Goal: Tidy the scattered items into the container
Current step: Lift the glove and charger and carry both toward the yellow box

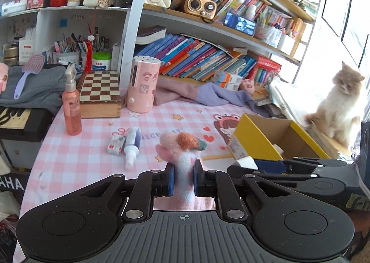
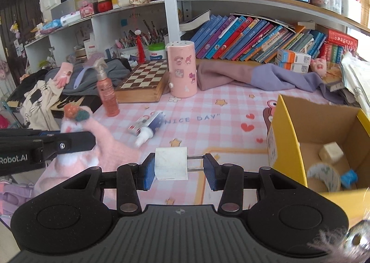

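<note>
L gripper (image 1: 183, 178) clamped pink glove (image 1: 179, 147) | R gripper (image 2: 178, 168) pinched white charger (image 2: 171, 163) by prongs | yellow box (image 2: 291, 138) to R.

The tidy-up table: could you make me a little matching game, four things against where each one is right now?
Things:
1. pink glove
2. white plug
3. tape roll
4. white tube

Places:
A. lying on the checked tablecloth
B. in the yellow box
C. clamped in the right tongs
D. clamped in the left tongs

Pairs: 1-D, 2-C, 3-B, 4-A
</note>
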### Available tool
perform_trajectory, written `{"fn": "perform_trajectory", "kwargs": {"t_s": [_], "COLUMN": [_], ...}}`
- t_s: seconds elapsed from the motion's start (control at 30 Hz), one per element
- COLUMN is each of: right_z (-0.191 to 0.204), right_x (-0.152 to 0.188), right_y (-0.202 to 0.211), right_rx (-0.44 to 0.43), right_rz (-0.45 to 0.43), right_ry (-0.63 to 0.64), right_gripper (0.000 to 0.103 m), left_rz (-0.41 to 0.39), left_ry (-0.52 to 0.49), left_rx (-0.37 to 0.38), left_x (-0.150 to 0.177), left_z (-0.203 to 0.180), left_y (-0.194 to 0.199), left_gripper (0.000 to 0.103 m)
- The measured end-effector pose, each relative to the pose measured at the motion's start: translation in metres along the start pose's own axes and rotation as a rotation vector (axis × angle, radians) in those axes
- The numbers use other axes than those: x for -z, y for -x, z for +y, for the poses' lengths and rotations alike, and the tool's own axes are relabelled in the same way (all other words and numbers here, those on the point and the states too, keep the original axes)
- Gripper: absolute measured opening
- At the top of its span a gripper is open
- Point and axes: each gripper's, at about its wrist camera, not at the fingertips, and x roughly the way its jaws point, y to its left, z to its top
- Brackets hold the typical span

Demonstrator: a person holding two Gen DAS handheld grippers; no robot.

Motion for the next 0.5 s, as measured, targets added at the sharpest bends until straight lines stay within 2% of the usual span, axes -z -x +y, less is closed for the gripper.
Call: {"fn": "perform_trajectory", "kwargs": {"t_s": [0.23, 0.5], "right_z": [0.015, 0.016], "right_x": [0.033, 0.049], "right_y": [0.035, 0.06], "right_rx": [0.041, 0.101], "right_rz": [0.011, 0.004], "right_ry": [-0.038, -0.103], "right_gripper": [0.041, 0.041], "left_rz": [0.023, 0.043], "left_ry": [-0.027, -0.066], "left_rx": [0.063, 0.125], "left_x": [0.017, 0.027], "left_z": [-0.01, -0.02], "left_y": [0.019, 0.032], "left_gripper": [0.014, 0.014]}}
